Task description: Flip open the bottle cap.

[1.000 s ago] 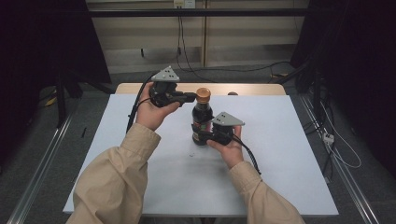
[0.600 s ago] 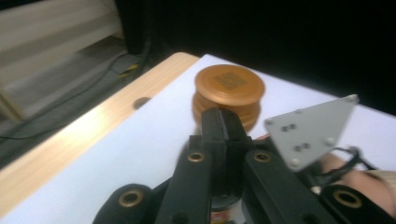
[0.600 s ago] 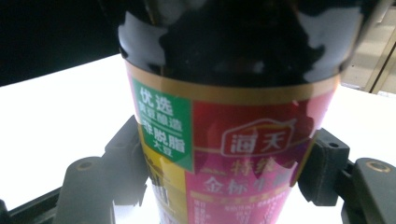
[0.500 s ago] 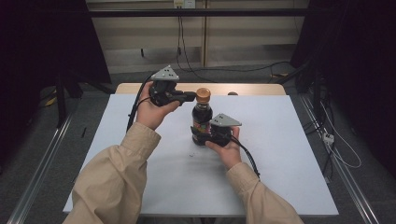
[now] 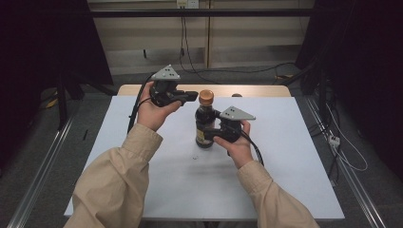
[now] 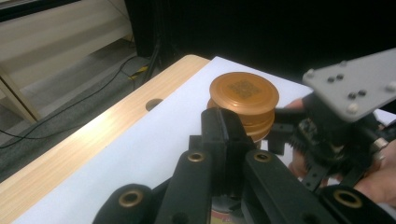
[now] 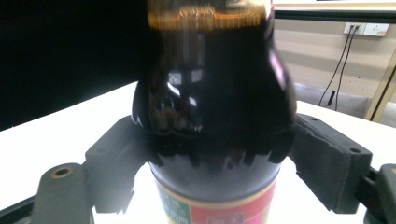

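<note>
While my right gripper (image 5: pixel 212 134) has just been opening its jaws, they stand loose on either side of the dark bottle (image 5: pixel 205 124), which is upright near the middle of the table (image 5: pixel 294 180), a little toward its far edge. My left gripper (image 5: pixel 190 96), jaws clenched on nothing, hovers just beside the bottle's orange cap (image 6: pixel 243 91).
</note>
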